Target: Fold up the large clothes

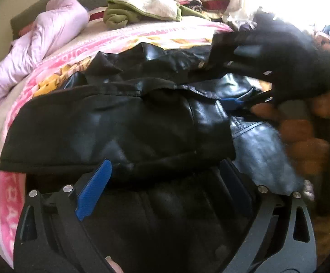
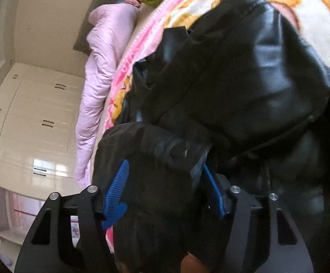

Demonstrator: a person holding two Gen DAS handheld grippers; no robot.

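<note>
**Black jacket bunched on the pink blanket**

Left of the black leather jacket, bare pink blanket runs to a lilac quilt. The left gripper gapes above the jacket's near hem (touching nothing). The right gripper brackets a jacket fold; contact unclear.

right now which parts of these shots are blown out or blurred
Left wrist view: window light blows out the top right corner, and the right hand-held gripper and the hand holding it are motion-smeared. Right wrist view: evenly lit, glare streaks on the black leather jacket, fisheye bends the wardrobe.
</note>
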